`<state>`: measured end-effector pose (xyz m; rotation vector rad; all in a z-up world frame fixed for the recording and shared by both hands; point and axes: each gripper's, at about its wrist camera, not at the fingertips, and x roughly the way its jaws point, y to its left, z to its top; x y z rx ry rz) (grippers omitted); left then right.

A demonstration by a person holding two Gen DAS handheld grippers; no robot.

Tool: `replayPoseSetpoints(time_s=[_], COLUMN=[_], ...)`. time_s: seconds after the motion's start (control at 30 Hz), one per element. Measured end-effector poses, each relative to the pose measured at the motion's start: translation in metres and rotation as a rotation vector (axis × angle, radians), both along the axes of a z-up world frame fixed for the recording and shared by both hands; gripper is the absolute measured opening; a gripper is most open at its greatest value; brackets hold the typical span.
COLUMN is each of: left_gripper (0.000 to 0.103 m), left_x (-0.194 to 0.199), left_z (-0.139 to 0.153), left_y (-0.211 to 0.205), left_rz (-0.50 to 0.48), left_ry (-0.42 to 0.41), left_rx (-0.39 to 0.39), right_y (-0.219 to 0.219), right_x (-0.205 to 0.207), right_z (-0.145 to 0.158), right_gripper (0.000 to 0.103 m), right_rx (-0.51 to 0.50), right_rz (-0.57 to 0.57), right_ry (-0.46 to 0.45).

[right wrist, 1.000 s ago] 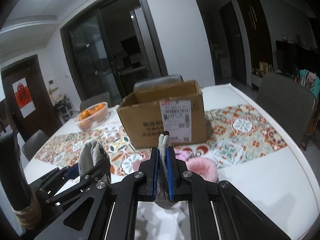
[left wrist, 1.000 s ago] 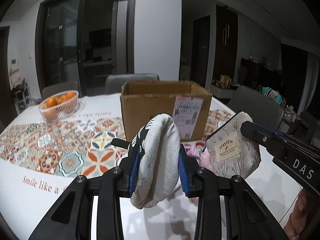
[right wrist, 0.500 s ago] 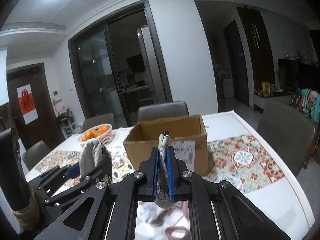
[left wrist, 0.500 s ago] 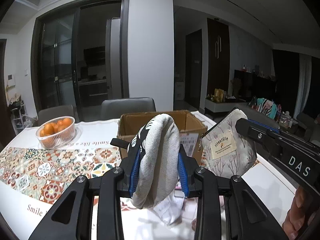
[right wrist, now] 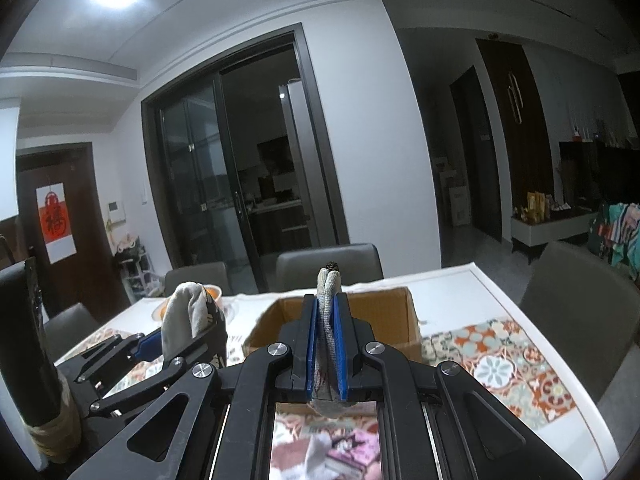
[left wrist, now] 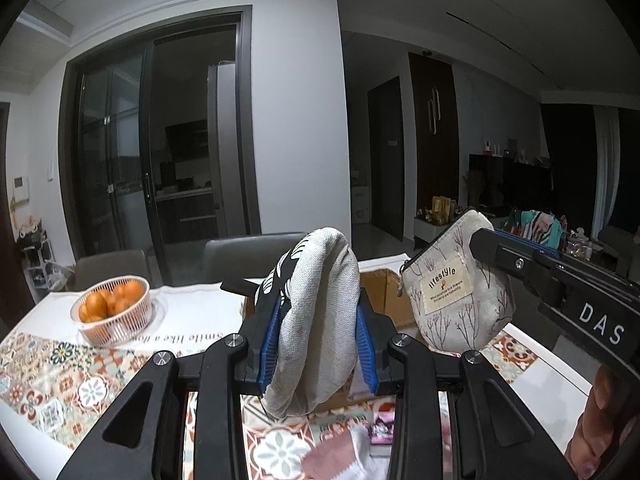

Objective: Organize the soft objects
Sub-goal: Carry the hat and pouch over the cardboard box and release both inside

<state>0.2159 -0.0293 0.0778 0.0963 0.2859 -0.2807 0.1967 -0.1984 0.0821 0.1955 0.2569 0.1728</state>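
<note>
My left gripper (left wrist: 318,332) is shut on a grey oven mitt (left wrist: 320,320) with a black-and-white leaf print, held above the table. My right gripper (right wrist: 328,344) is shut on a grey fabric pouch (right wrist: 328,320), seen edge-on. The pouch also shows in the left wrist view (left wrist: 452,300), with a "lifestyle" label and a tree print. An open cardboard box (right wrist: 400,320) stands on the table just beyond both grippers. The mitt and the left gripper show in the right wrist view (right wrist: 184,320), to the left of the box.
A white basket of oranges (left wrist: 114,314) stands at the back left of the patterned tablecloth (left wrist: 60,372). Pink and white soft items (right wrist: 352,452) lie on the table below the grippers. Grey chairs (right wrist: 328,268) stand behind the table, and another chair (right wrist: 576,312) stands at the right.
Both grippers have risen with their loads. The box now sits lower in view and its open top shows. The items on the table have dropped toward the bottom edge.
</note>
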Motion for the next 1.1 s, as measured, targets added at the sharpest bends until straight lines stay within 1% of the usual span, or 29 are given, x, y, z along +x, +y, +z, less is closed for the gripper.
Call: replayPoseSetpoints(time_s=[0.3,0.47,0.67,0.83,1.1], left_gripper=[0.034,0.034,0.034,0.034,0.034], left_x=[0.041,0.066,0.093,0.117,0.152], left_z=[-0.001,-0.006,-0.019,-0.032,-0.059], left_y=[-0.007,-0.015,-0.027,-0.031,-0.042], left_rz=[-0.007,-0.01,-0.01,-0.012,-0.021], left_ry=[-0.011,-0.003,0.011,0.032,0.118], left_rx=[0.006,0.017,0.039,0.048,0.088], right_y=[-0.001,-0.003,-0.008,-0.013,-0.011], right_x=[0.035,0.056,0.081,0.106,0.134], right_z=[0.004,0.0,-0.012,-0.024,-0.043], right_gripper=[0.01,0.01,0.01,0.01,0.01], right_rx=[-0.018,-0.021,-0.026,-0.032,-0.067], right_rz=[0.005,0.013,0.027,0.032,0.036], right_ry=[-0.035,-0.034,-0.006,0.036,0.111])
